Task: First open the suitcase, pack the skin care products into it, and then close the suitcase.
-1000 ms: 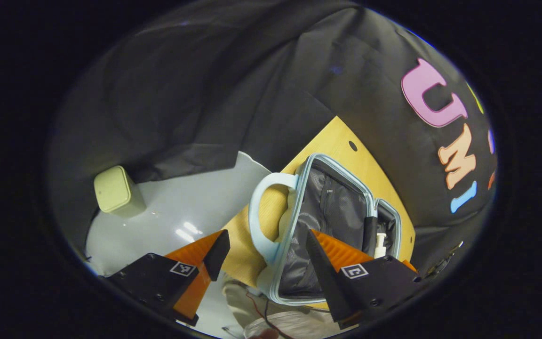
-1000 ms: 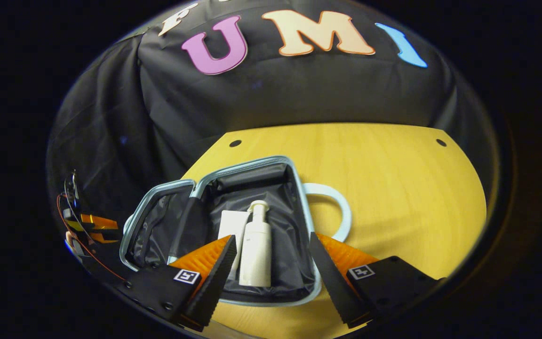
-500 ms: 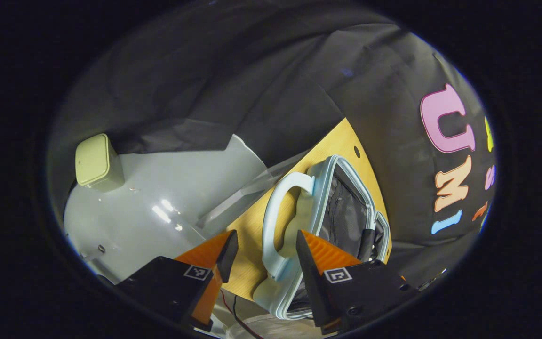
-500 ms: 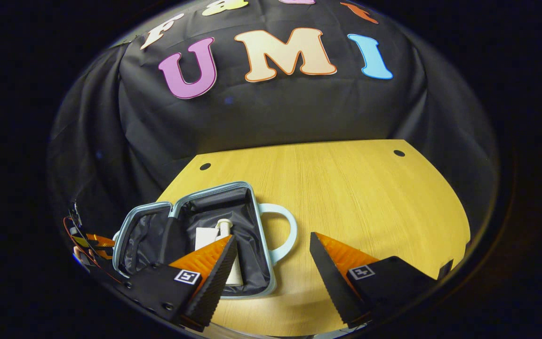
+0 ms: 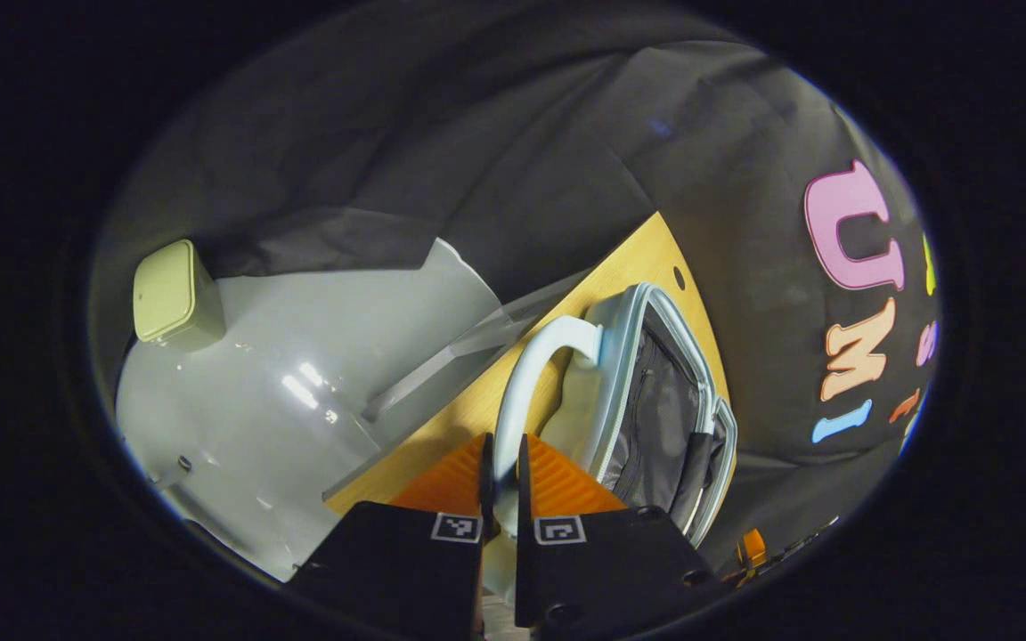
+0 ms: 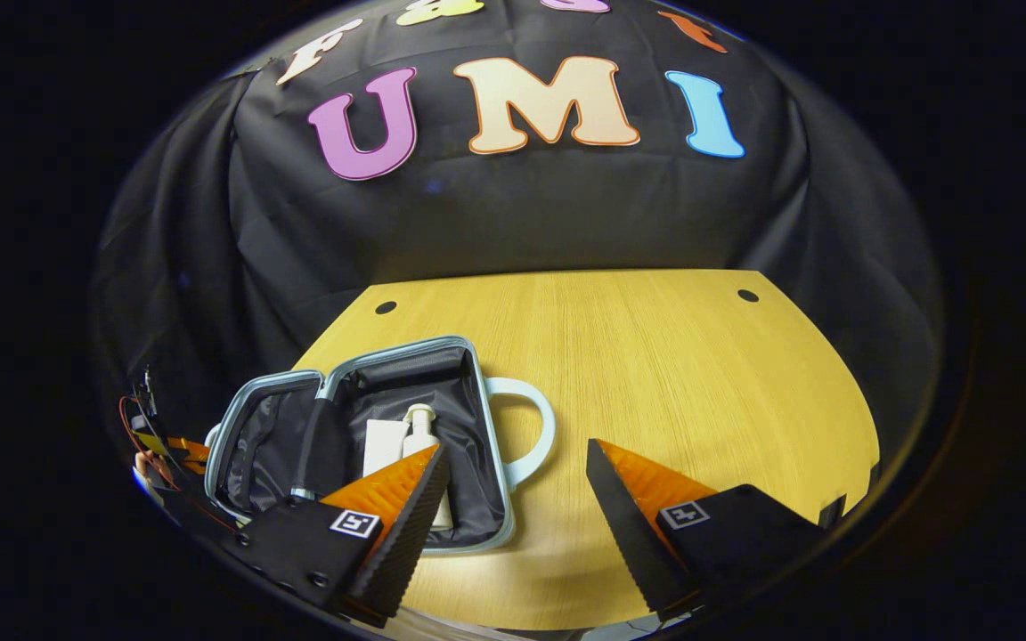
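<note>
Now your left gripper (image 5: pixel 501 470) pinches the pale handle (image 5: pixel 522 392) at lower centre of the left gripper view. Your right gripper (image 6: pixel 513 481) hangs spread wide, the open suitcase (image 6: pixel 488 445) low left of it, bottle (image 6: pixel 422 432) inside. That shell looks light and stiff; keep to the handle.

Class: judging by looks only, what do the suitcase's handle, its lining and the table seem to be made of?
Handle: smooth pale plastic, probably, rigid loop with soft sheen. Lining: thin dark fabric, wrinkled, slightly shiny. Table: wood or wood-look laminate, with fine straight grain lines and a matte finish.
</note>
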Demonstrator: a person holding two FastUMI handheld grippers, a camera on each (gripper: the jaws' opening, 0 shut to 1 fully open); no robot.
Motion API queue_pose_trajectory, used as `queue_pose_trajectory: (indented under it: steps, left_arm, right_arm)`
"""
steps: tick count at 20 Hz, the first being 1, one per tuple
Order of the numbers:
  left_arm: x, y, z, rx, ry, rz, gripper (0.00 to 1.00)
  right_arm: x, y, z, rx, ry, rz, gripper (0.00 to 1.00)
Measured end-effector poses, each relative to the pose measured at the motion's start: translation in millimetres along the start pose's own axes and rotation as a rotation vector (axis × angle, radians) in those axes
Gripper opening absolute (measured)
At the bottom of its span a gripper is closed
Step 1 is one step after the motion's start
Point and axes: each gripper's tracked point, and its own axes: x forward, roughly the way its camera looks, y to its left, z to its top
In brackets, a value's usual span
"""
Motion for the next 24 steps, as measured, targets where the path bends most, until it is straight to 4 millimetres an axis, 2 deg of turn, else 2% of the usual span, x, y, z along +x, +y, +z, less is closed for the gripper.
queue_pose_trajectory:
  steps: [1, 6, 11, 15, 16, 17, 24]
  left_arm:
    - [-3, -1, 0, 0.003, 0.001, 0.003, 0.05]
    - [-17, -13, 2, 0.072, -0.018, 0.048, 0.02]
    - [-53, -41, 14, 0.166, -0.084, 0.056, 0.00]
    - [-87, -80, 17, 0.253, -0.139, 0.045, 0.00]
    - [-95, -92, 16, 0.279, -0.147, 0.045, 0.07]
    - [-102, -104, 16, 0.308, -0.158, 0.041, 0.00]
    - [-123, -191, -1, 0.441, -0.203, 0.004, 0.00]
  right_arm:
    - [1, -1, -1, -0.002, -0.002, -0.001, 0.98]
    - [1, -4, -1, -0.004, -0.007, 0.003, 0.98]
    - [5, -11, -3, 0.003, -0.006, 0.023, 0.98]
    - [9, -21, -3, 0.023, -0.011, 0.048, 0.98]
    - [11, -25, -2, 0.031, -0.017, 0.055, 0.98]
    - [13, -28, -3, 0.040, -0.017, 0.062, 0.98]
    - [13, -74, 15, 0.096, -0.043, 0.069, 0.97]
